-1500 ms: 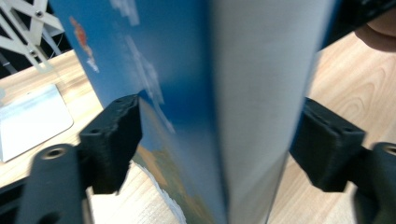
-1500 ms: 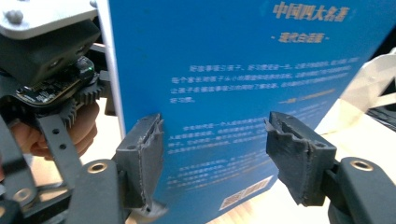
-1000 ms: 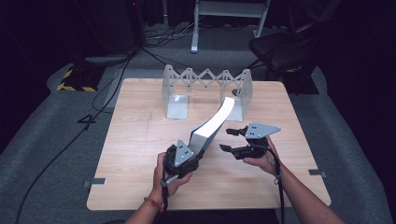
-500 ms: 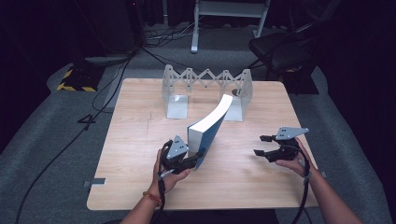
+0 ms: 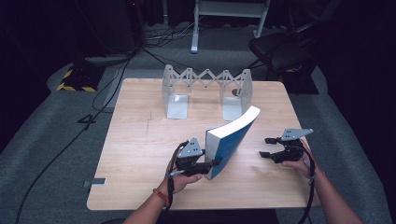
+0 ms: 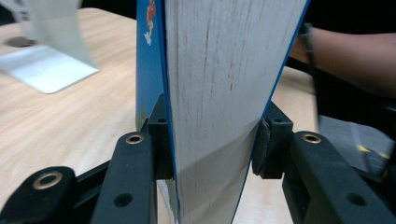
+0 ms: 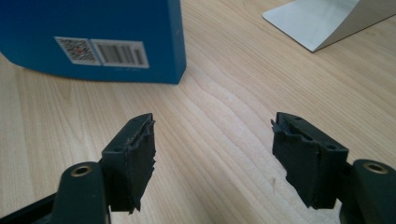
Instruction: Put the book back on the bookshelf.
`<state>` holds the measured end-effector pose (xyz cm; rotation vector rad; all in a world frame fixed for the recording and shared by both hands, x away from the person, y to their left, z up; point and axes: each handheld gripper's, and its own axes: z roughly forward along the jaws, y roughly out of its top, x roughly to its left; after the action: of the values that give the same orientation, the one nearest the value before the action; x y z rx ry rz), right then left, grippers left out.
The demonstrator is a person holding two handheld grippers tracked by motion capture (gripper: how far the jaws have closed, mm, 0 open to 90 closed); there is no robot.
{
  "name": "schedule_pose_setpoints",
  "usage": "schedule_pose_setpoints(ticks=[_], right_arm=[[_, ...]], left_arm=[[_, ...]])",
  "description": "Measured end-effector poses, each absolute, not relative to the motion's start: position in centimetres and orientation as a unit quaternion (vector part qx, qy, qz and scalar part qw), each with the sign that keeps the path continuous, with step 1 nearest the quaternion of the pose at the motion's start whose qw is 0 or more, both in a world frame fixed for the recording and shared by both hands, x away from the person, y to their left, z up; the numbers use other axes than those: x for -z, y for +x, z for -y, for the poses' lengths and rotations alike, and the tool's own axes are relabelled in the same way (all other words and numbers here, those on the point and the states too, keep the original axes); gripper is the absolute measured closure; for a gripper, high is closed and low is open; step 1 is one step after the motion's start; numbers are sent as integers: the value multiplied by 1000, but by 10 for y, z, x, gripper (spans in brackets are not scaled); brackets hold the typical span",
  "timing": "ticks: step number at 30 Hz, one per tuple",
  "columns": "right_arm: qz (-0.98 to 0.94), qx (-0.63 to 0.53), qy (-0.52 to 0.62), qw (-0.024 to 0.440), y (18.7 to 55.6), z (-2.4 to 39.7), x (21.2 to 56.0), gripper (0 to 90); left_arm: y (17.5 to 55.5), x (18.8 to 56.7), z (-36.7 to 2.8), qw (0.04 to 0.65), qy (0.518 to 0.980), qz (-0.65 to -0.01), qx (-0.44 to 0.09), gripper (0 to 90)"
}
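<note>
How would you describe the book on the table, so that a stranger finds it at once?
On the wooden table, in front of the grey folding book rack, the left gripper clamps a thick book standing on its edge. Its blue cover and white page block set it apart from the grey rack and the open right gripper.

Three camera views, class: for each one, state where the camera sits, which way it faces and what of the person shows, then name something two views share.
High view: above the person's side, looking forward and down on the table; both forearms, left claw, right claw.
Left gripper view: on the left claw, facing the blue book's page edge; a forearm beyond.
Right gripper view: on the right claw, facing the book's barcode cover.
Shared: the book, the metal book rack.
</note>
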<state>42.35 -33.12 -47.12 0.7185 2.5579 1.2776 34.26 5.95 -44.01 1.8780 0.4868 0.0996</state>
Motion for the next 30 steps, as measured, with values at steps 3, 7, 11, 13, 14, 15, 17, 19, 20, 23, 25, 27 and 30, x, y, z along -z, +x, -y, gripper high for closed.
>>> schedule_pose_setpoints(ticks=[3,7,11,13,14,15,17,19,20,23,25,27,30], right_arm=[[-865,-431,238,96,421,327,473,307],[-867,-436,223,94,418,318,473,315],[-869,-442,207,83,416,309,474,319],[-872,-440,199,80,414,305,474,320],[-873,-442,192,77,413,303,474,321],[-874,-444,184,75,411,300,474,323],[-876,-444,174,75,408,295,472,323],[-874,-452,166,63,404,289,470,323],[-874,-454,161,62,403,285,469,323],[-873,-460,147,63,401,276,467,320],[-876,-459,133,63,401,266,467,319],[-876,-462,127,56,402,260,468,320],[-876,-463,122,52,405,254,472,324]], left_arm=[[340,440,-63,559,805,-194,-37,591],[341,440,-74,552,811,-191,-31,593],[341,437,-83,543,821,-173,-21,593],[341,437,-86,541,824,-167,-15,594],[340,437,-88,541,825,-163,-7,593],[340,436,-90,540,827,-159,-5,593],[340,435,-93,534,832,-152,-1,593],[339,434,-96,532,834,-148,-3,594],[338,434,-97,529,836,-146,-8,594],[337,434,-97,528,837,-143,-14,592],[336,434,-96,527,837,-142,-20,591],[333,434,-96,524,840,-139,-32,585],[332,435,-96,519,843,-138,-43,573]])
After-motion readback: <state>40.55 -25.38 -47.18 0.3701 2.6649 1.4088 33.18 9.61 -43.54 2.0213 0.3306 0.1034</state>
